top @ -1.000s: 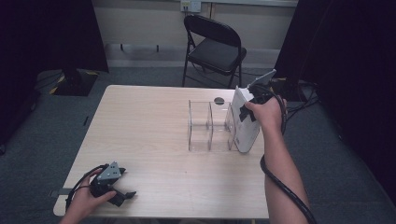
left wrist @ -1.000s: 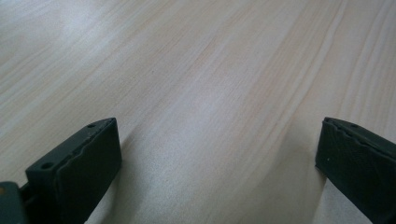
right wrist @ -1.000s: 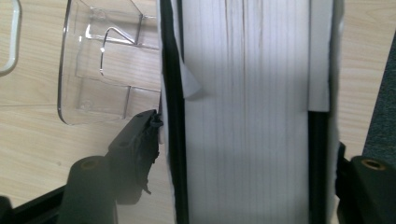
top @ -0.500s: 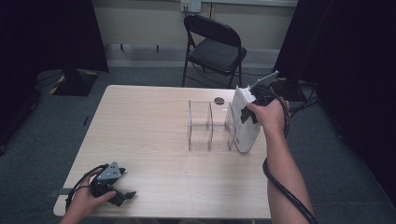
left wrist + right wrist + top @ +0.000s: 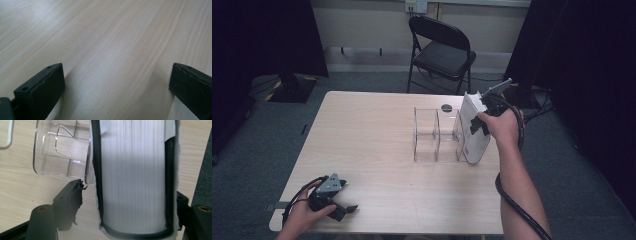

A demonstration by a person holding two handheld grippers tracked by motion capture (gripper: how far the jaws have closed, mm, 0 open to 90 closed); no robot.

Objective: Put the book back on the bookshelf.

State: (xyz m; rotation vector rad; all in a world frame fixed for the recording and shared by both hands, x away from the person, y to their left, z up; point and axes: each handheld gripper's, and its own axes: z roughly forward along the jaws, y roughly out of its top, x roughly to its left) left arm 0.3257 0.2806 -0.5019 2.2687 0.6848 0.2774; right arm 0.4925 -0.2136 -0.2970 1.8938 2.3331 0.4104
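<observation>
White book [image 5: 133, 175] with dark-edged cover, upright beside clear organizer [image 5: 437, 135], right tool [image 5: 130, 207] loosened, spread around it

No lettering, label, brand or number is readable on anything here.

We hold two black grippers. The left gripper [image 5: 346, 209] carries a grey three-cornered plate on top and a thin black cable. The right gripper [image 5: 476, 126] trails a thicker black cable. Jaw pads are matt black with small holes. Our forearms are bare.
</observation>
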